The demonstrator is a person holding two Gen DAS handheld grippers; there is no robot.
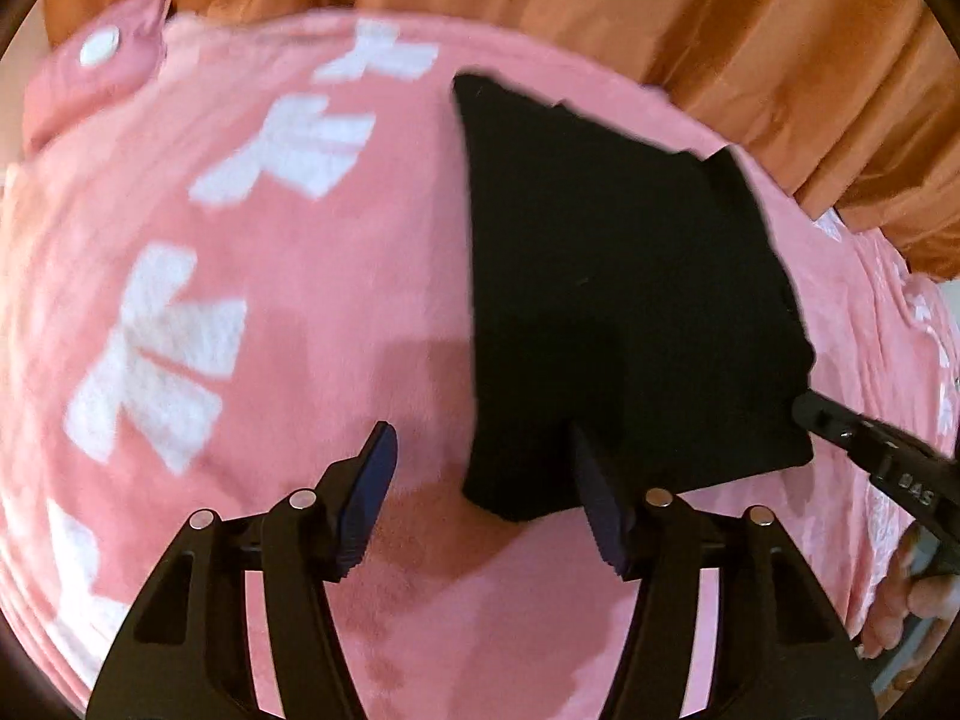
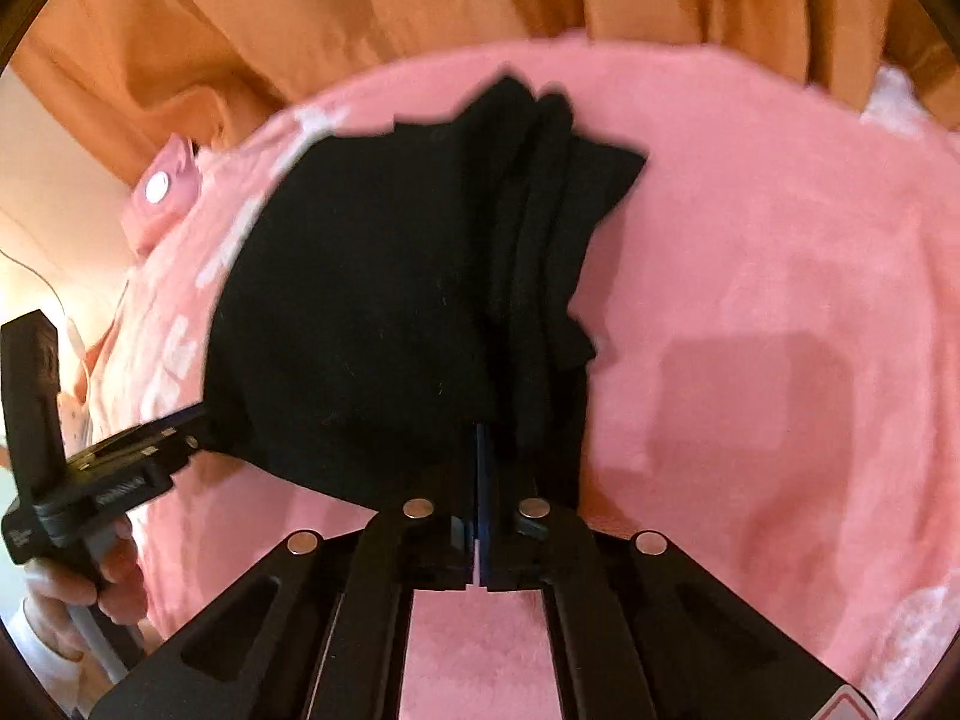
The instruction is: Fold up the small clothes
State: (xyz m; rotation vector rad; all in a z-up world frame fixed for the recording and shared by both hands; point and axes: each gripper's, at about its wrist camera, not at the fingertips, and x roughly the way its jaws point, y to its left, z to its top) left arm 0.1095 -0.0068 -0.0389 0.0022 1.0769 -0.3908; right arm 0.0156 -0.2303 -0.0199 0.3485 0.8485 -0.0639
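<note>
My left gripper (image 1: 483, 498) is wide open over the pink blanket (image 1: 240, 276). The black cloth (image 1: 618, 300) lies there. My right gripper (image 1: 807, 411) touches its edge.

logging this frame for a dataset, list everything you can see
black garment: 1, black, on the pink blanket, near edge lifted
blanket: 1, pink with white bow shapes, spread under the garment
pillow corner: 1, pink with a white dot, far left
curtain: 1, orange, behind the bed
left gripper: 1, black, open, one finger at the garment's near edge
right gripper: 1, black, shut on the garment's edge
hand: 1, holding the left gripper's handle
</note>
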